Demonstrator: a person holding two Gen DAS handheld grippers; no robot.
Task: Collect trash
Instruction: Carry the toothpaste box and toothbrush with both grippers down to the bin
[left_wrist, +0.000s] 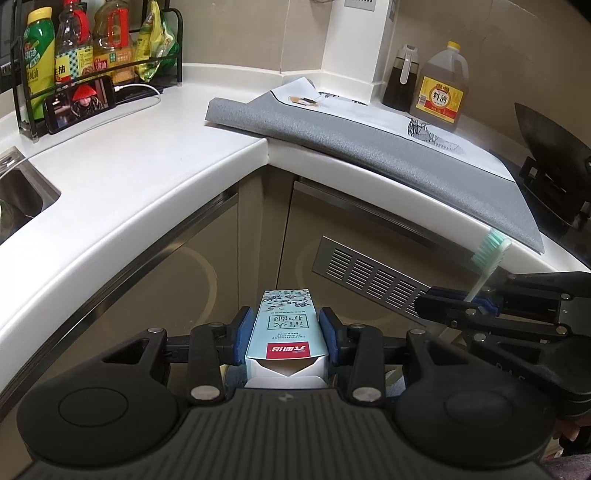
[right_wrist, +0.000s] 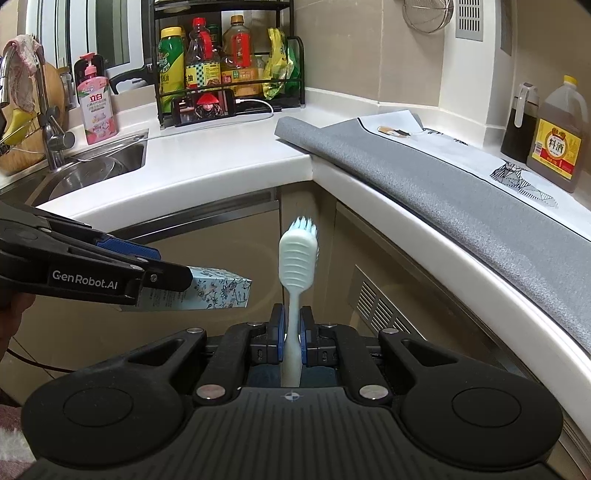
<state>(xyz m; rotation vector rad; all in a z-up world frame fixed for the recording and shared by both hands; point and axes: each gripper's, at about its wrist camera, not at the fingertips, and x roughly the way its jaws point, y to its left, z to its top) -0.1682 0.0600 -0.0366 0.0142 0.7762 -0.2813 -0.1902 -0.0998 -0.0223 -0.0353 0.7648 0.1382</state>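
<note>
A pale blue toothpaste box (left_wrist: 286, 332) is pinched between the blue pads of the left gripper (left_wrist: 286, 330), its open flap end turned toward the camera and its printed end pointing away at twelve o'clock. In the right wrist view the same box (right_wrist: 210, 290) is seen projecting from the left gripper (right_wrist: 162, 277) at nine o'clock, held in the air in front of the cabinet doors, below the counter edge.

A white toothbrush (right_wrist: 297, 258) is clamped by its handle in the right gripper (right_wrist: 291, 328), the pads pressed against the handle on both sides; the head is held upright, bristles facing away. In the left wrist view the toothbrush (left_wrist: 487, 258) is seen tilted at three o'clock, rising out of the right gripper (left_wrist: 461, 301).

Both items are kept off the white countertop (left_wrist: 147, 173), near the inner corner of the cabinets. A grey mat (left_wrist: 369, 147) is draped over the counter edge at one o'clock. A phone (right_wrist: 203, 105) is propped against a black rack (right_wrist: 295, 70) of bottles at eleven o'clock, and a sink (right_wrist: 96, 166) is seen at ten o'clock. A bottle of cooking wine (right_wrist: 557, 140) is stood at two o'clock.
</note>
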